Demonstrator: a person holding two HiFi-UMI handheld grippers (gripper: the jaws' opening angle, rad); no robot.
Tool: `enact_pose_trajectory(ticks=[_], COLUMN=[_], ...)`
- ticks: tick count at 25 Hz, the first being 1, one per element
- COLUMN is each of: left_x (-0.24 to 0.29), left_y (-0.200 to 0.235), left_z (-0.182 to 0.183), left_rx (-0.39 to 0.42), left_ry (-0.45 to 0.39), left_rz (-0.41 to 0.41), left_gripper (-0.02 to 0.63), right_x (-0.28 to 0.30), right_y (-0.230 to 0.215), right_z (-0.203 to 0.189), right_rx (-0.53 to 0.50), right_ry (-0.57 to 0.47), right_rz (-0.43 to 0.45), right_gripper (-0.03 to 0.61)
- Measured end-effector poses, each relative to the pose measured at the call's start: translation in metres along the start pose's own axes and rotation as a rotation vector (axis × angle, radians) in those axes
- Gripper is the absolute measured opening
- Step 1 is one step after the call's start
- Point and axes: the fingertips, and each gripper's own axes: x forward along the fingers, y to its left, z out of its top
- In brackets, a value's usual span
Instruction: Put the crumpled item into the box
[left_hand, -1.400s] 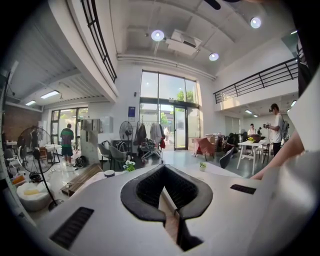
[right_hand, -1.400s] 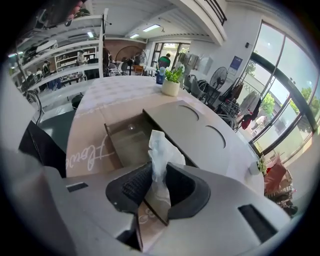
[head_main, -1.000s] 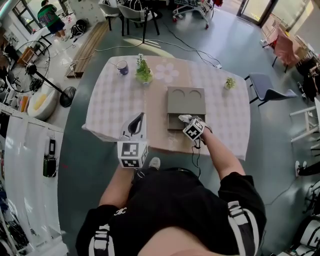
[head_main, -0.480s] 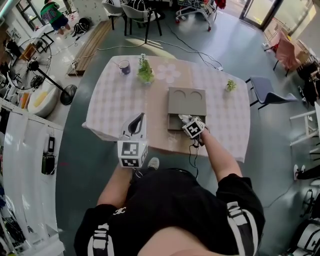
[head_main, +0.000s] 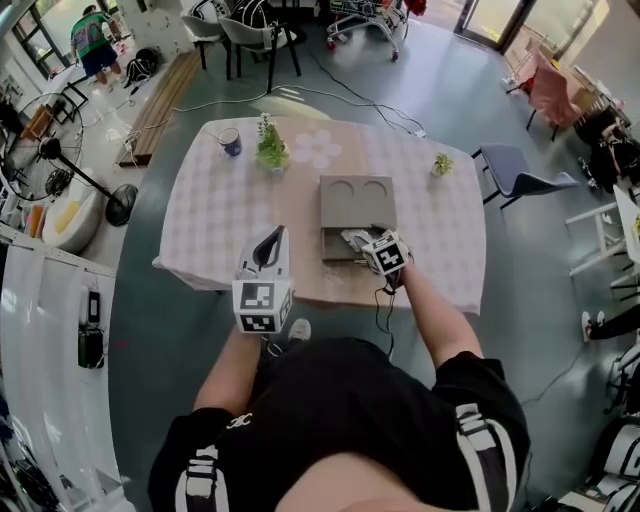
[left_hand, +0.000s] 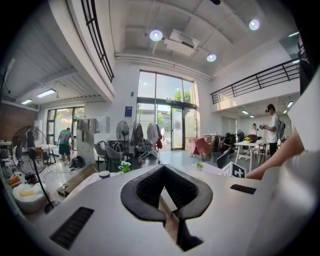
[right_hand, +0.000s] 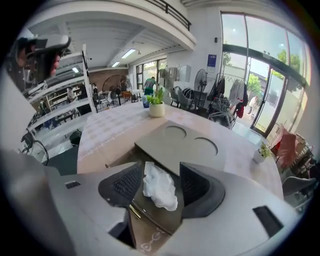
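The right gripper (right_hand: 161, 171) has just been opening and now stands wide, its pads clear of the white wad (right_hand: 159, 187) between them. The wad lies in the open drawer (right_hand: 150, 212) of the box (right_hand: 192, 145) (lid side up). The left gripper (left_hand: 163, 169) is closed and empty above the near edge of the table (head_main: 210, 210).

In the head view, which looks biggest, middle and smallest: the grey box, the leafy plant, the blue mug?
1. grey box, by far.
2. leafy plant.
3. blue mug, only slightly smaller than the plant.
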Motion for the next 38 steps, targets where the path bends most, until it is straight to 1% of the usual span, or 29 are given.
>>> enact_pose_trajectory(ticks=[5,10,12,14,17,18,20,21,22,23,25,29,33,38], left_x=[0.006,0.016,0.018,0.021,0.025,0.027,0.029,0.030,0.031,0.031,0.032,0.033,0.032,0.032], left_y=[-0.007,-0.019,-0.023,-0.029,-0.040,-0.043,-0.050,-0.053,-0.056,-0.060,-0.067,-0.078,-0.087,-0.093], left_z=[0.005,0.014,0.018,0.020,0.024,0.026,0.029,0.031,0.032,0.033,0.035,0.037,0.039,0.040], left_rx=[0.006,0.010,0.009,0.008,0.007,0.004,0.003,0.005,0.008,0.011,0.017,0.022,0.026,0.034], left_ry=[-0.013,-0.038,-0.051,-0.054,-0.057,-0.060,-0.067,-0.069,-0.071,-0.072,-0.074,-0.078,-0.081,-0.081], left_rz=[-0.042,-0.078,-0.087,-0.100,-0.126,-0.135,-0.153,-0.161,-0.168,-0.175,-0.186,-0.208,-0.228,-0.246], left_gripper=[0.003,0.003,0.003,0.003,0.003,0.003,0.003,0.003,0.003,0.003,0.003,0.003,0.003,0.003], right_x=[-0.051,-0.114,-0.145,-0.179,-0.229,-0.242,-0.264,-0.274,-0.283,-0.290,-0.299,-0.308,-0.315,-0.311], right_y=[-0.010,-0.013,-0.014,-0.017,-0.022,-0.023,-0.027,-0.029,-0.031,-0.034,-0.038,-0.041,-0.033,-0.030], right_z=[0.054,0.105,0.124,0.139,0.150,0.150,0.146,0.143,0.138,0.133,0.121,0.101,0.097,0.094], right_rx=[0.105,0.149,0.150,0.161,0.201,0.216,0.244,0.257,0.268,0.278,0.302,0.360,0.351,0.362], right_ry=[-0.213,-0.419,-0.503,-0.588,-0.696,-0.723,-0.760,-0.771,-0.779,-0.783,-0.785,-0.799,-0.828,-0.816], right_rz=[-0.091,-0.116,-0.159,-0.220,-0.297,-0.317,-0.368,-0.402,-0.438,-0.470,-0.508,-0.539,-0.552,-0.545], right_gripper=[0.218,0.218,0.218,0.216,0.213,0.202,0.155,0.118,0.071,0.002,0.002,0.002,0.002,0.002])
